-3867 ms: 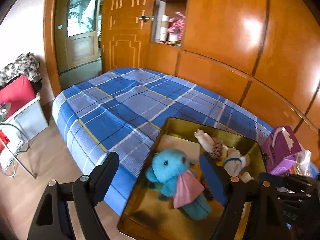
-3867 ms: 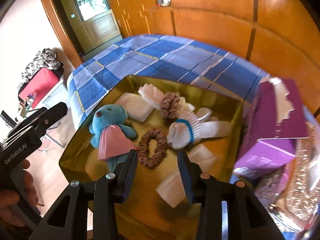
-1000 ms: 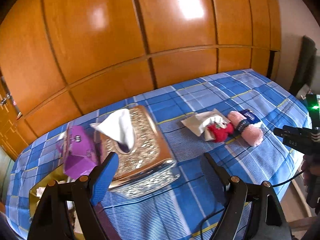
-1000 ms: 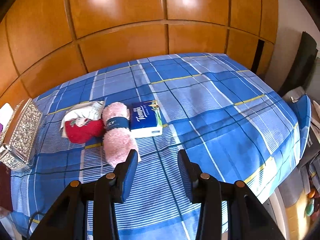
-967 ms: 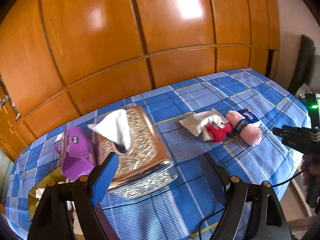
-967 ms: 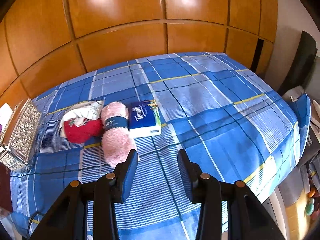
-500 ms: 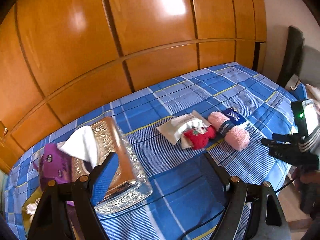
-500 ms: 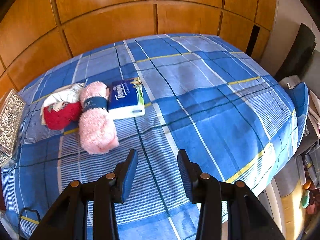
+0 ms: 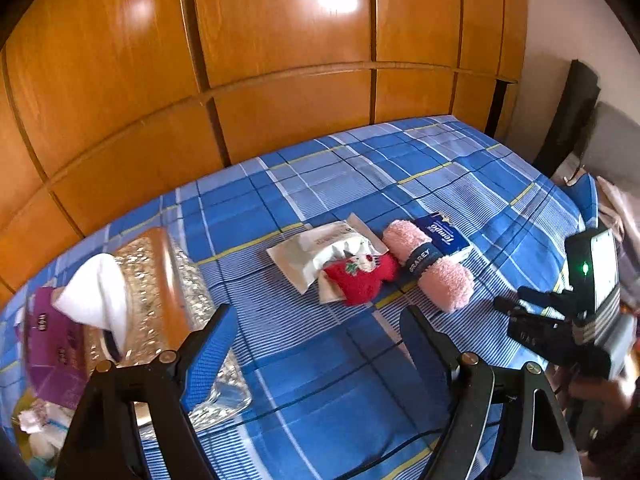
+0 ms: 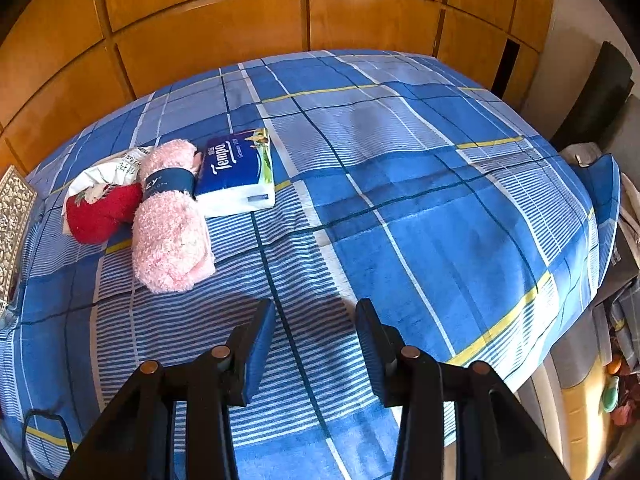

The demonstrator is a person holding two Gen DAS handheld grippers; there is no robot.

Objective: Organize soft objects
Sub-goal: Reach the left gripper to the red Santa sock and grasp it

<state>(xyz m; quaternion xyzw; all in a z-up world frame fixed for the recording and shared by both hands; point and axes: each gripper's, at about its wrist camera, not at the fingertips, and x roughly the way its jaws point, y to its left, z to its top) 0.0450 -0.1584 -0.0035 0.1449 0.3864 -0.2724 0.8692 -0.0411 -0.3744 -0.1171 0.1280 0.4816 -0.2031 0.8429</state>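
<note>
A rolled pink fluffy towel (image 10: 170, 224) with a dark blue band lies on the blue plaid bed (image 10: 400, 184). A red plush item (image 10: 100, 214) and a white plastic pouch (image 10: 106, 170) touch its left side, and a blue Tempo tissue pack (image 10: 236, 170) lies on its right. The same group shows in the left wrist view: towel (image 9: 432, 266), red plush (image 9: 360, 278), pouch (image 9: 316, 250), tissue pack (image 9: 442, 232). My right gripper (image 10: 316, 348) hangs open and empty over bare sheet, below and right of the towel. My left gripper (image 9: 316, 344) is open wide and empty, short of the group.
A glittery gold tissue box (image 9: 160, 308) with a white tissue sticking out sits at the left, beside a purple box (image 9: 52, 344). Wooden wardrobe panels (image 9: 280, 60) back the bed. A black cable (image 9: 360, 364) runs across the sheet. The right-hand device (image 9: 576, 312) shows at the right edge.
The left gripper has swung right, so the tissue box slid leftward and the soft group came toward centre. The right gripper sank toward the bed, and the towel now looks larger.
</note>
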